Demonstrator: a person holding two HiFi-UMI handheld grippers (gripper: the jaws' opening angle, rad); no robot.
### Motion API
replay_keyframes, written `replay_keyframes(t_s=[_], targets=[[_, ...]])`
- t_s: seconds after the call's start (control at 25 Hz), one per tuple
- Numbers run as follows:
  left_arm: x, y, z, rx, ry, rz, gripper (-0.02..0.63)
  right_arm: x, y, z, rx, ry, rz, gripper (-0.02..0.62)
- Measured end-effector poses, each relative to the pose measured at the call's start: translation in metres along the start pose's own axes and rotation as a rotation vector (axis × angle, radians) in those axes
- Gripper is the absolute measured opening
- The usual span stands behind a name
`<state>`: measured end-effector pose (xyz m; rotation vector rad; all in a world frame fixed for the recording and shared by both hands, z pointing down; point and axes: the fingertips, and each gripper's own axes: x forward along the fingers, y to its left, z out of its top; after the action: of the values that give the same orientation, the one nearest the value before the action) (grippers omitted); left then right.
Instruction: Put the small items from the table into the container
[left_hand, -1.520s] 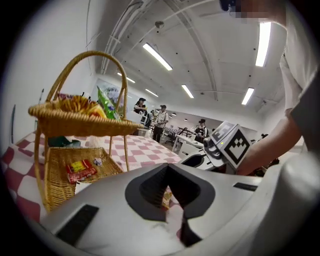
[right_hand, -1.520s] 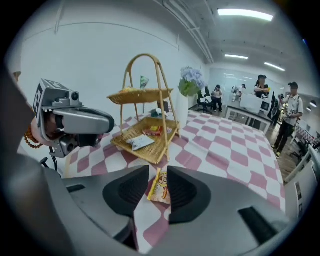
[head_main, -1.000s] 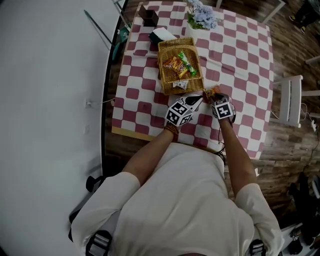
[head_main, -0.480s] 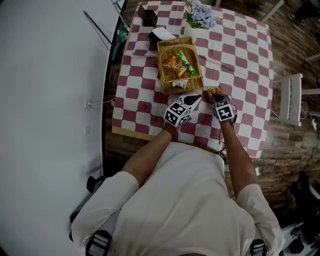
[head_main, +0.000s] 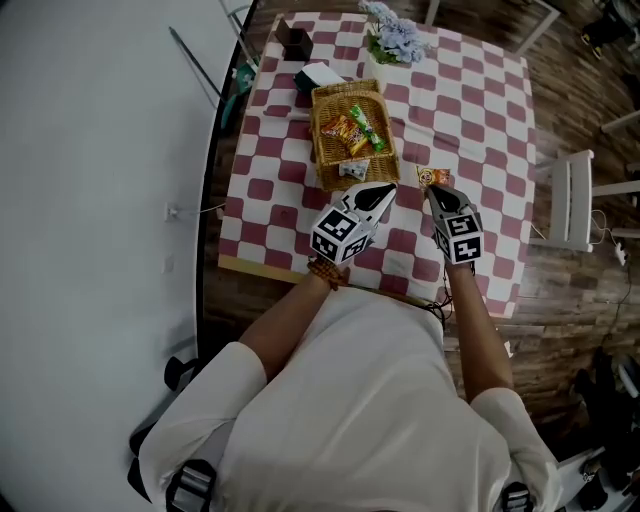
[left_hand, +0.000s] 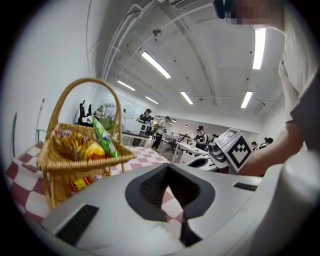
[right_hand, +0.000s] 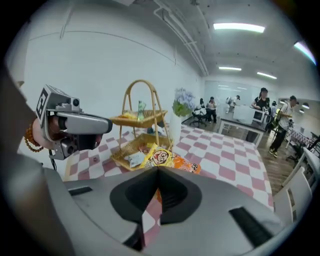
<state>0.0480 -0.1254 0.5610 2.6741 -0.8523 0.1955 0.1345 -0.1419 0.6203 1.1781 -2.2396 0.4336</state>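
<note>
Since a second ago both hands have risen off the counter (head_main: 470, 110), and the right gripper (head_main: 432, 190) has closed on the orange snack packet (head_main: 433, 177) and lifted it clear of the checked cloth. In the right gripper view the packet (right_hand: 167, 160) is pinched at its near edge and juts out past the jaw tips, its long side running across the view. The wicker basket (head_main: 318, 130) lies ahead and to the left of it, with the near rim the closest edge. The left gripper (head_main: 385, 190) is nearer the basket, just beside that rim, its jaws together on nothing. The packet shows a cartoon face; its lettering, and that on the green packet (head_main: 372, 128) in the basket, is too small to read.
</note>
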Motion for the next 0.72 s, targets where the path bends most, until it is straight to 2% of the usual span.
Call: replay_keyframes(t_s=[0.28,0.44,0.52,0.72], targets=[[-0.039,-0.040,0.098,0.081,-0.153,0.007,0.026,-0.096,0.012,0.077,-0.001,-0.221,-0.035,0.017],[-0.063,-0.066,0.141,0.126,-0.241,0.006,0.026,-0.144,0.028,0.108,-0.025,-0.320,-0.050,0.017],[-0.073,-0.076,0.156,0.140,-0.274,0.004,0.026,-0.163,0.035,0.119,-0.030,-0.359,-0.059,0.017],[-0.079,-0.083,0.164,0.142,-0.260,0.011,0.026,-0.178,0.045,0.131,-0.032,-0.390,-0.056,0.017]])
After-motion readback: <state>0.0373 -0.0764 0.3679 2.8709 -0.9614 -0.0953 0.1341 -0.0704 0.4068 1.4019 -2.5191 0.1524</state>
